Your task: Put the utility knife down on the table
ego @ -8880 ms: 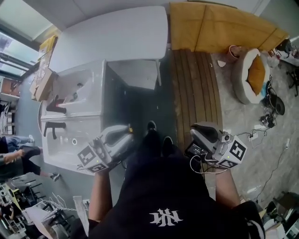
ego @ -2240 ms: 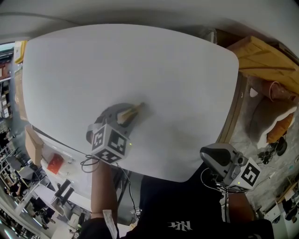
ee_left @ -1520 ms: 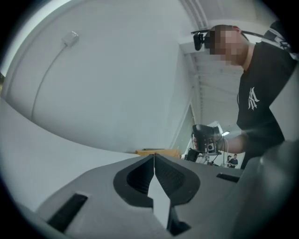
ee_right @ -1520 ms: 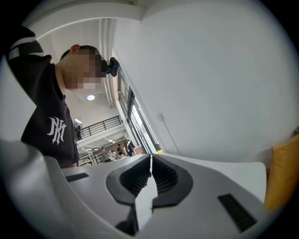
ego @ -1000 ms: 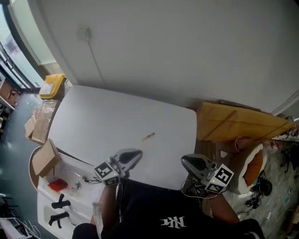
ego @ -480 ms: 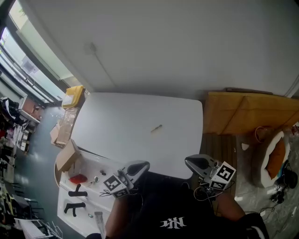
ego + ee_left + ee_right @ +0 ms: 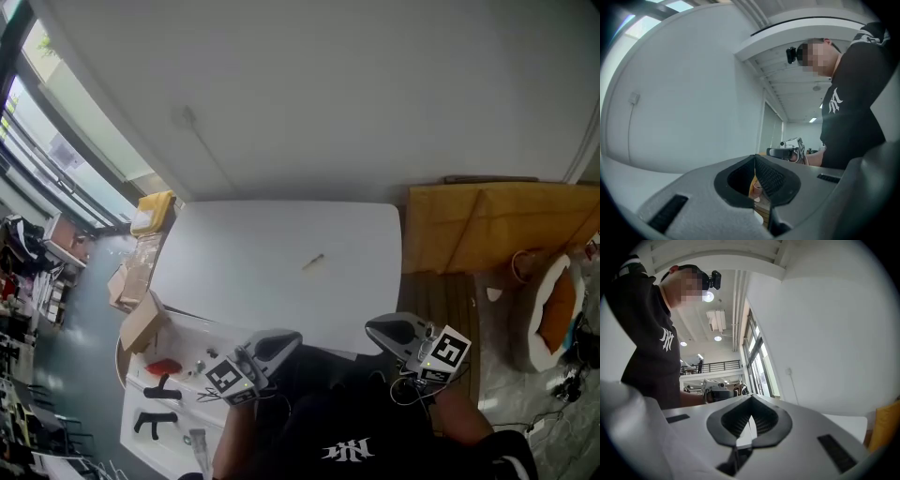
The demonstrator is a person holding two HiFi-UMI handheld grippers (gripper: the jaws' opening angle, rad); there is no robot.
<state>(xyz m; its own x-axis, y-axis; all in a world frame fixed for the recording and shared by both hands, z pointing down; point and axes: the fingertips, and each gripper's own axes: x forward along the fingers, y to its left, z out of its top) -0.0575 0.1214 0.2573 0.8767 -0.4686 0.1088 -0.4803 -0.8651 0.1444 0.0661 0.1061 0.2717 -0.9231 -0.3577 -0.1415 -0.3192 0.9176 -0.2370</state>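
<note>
while the utility knife lies on the table, left gripper and right gripper hang closed.

Plain white wall, tall windows at left, grey floor, ceiling lights

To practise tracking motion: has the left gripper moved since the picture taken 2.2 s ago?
Yes. The left gripper, then over the table, is now pulled back past its near edge, off the tabletop.

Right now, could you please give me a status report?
Left gripper shut, empty. Right gripper shut, empty. Utility knife lying on table, clear of both. Nothing in the way.
</note>
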